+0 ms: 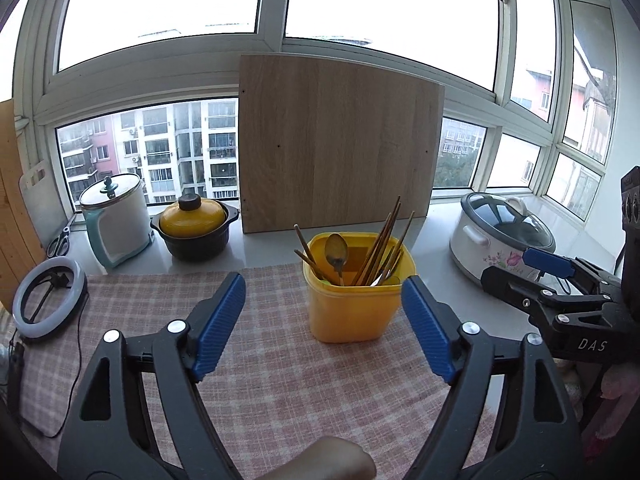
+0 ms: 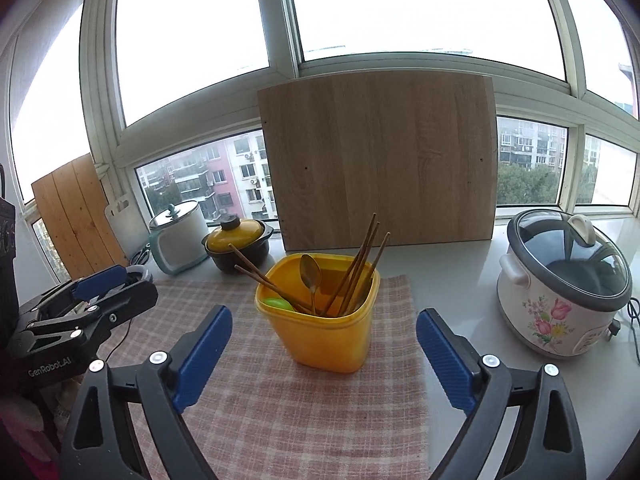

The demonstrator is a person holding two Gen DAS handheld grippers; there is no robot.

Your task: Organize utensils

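Note:
A yellow plastic tub (image 1: 352,312) stands on the pink checked cloth (image 1: 260,380). It holds several wooden chopsticks (image 1: 380,252) and a brass spoon (image 1: 337,254) standing upright. The tub also shows in the right wrist view (image 2: 324,332), with chopsticks (image 2: 360,264), the spoon (image 2: 311,274) and something green (image 2: 276,303) inside. My left gripper (image 1: 324,328) is open and empty, just short of the tub and left of it. My right gripper (image 2: 324,356) is open and empty, its jaws either side of the tub but nearer the camera.
A wooden board (image 1: 336,144) leans on the window behind the tub. A floral rice cooker (image 2: 560,280) stands at the right. A yellow-lidded black pot (image 1: 194,226), a teal and white pot (image 1: 114,224), scissors (image 1: 60,240) and a ring light (image 1: 48,300) are at the left.

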